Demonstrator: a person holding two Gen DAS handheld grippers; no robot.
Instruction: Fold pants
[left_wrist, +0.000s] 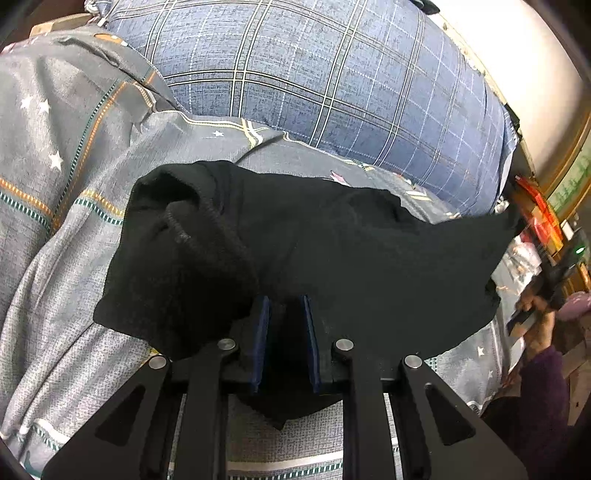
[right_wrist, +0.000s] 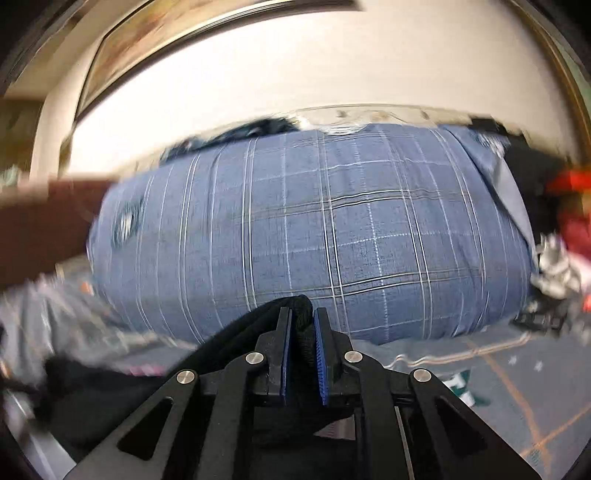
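Both tools clamp the black pants (left_wrist: 295, 251): my left tool (left_wrist: 286, 314) pinches the near hem, my right tool (right_wrist: 303, 325) a bunched edge, cloth stretching toward three o'clock across the bed (left_wrist: 66, 258)

Both views bulge and darken at the rims with fisheye distortion. The left wrist view is sharp and evenly lit, the pale wall above the blue plaid fabric cushion (left_wrist: 332, 92) overexposed. The right wrist view is smeared with motion blur, worst left of that cushion (right_wrist: 314, 229), with the white wall above it glaring.
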